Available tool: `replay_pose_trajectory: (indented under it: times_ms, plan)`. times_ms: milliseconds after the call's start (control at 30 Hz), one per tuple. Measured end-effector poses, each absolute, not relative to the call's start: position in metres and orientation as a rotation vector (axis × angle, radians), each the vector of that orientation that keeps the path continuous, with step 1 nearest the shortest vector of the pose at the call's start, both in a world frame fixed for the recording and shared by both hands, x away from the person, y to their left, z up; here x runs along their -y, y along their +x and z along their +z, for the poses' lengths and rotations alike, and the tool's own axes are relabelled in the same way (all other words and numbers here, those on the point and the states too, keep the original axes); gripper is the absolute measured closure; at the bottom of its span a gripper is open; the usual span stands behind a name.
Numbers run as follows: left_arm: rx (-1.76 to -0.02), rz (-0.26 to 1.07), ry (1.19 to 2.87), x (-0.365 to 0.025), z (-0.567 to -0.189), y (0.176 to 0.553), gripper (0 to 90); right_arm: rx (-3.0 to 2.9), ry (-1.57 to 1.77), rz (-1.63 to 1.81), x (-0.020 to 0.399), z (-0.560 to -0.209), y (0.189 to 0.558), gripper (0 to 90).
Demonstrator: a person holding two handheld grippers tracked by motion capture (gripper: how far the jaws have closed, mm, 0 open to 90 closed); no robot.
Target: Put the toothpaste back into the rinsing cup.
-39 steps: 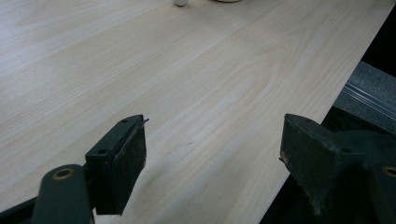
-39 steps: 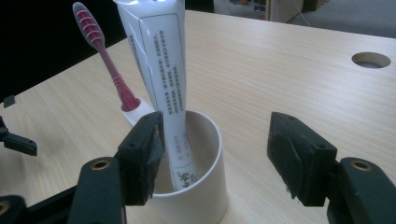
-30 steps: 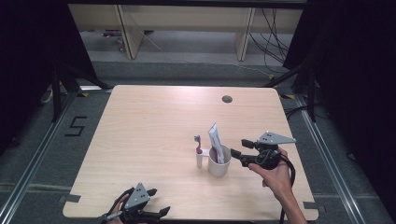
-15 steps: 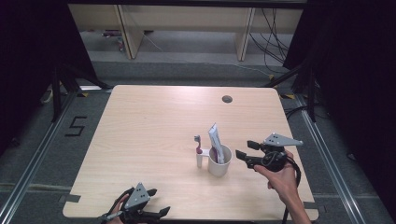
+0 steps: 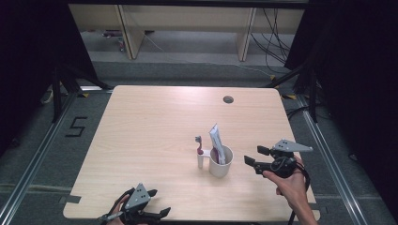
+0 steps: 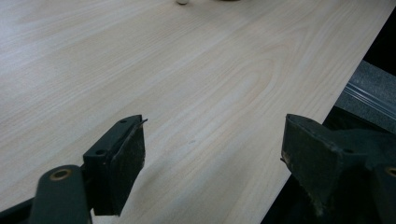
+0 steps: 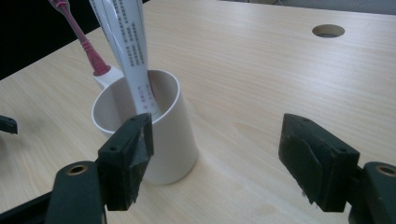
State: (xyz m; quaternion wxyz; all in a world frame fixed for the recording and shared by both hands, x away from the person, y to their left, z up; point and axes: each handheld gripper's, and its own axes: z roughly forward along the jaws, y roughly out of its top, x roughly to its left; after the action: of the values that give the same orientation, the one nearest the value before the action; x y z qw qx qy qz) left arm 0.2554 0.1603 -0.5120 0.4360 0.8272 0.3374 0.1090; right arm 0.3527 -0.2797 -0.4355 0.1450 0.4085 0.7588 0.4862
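Right gripper [image 5: 253,157]: my jaws have just been opening and stand wide apart with nothing between them, just beside the white cup [image 5: 221,161] and clear of it. That cup stands upright toward the tabletop's near right corner, holding a white tube [image 5: 216,139]; a pink toothbrush [image 5: 199,145] rises at its far side. Left gripper [image 5: 157,214]: open, empty, over the near edge.
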Motion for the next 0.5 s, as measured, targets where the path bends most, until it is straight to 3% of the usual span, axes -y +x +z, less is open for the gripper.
replay_pose_trajectory:
  times_ms: [500]
  plan:
    - [-0.878,0.271,2.009,-0.161,-0.511,0.252,19.2,-2.188,1.209,1.368,0.293,-0.447,0.337,24.3]
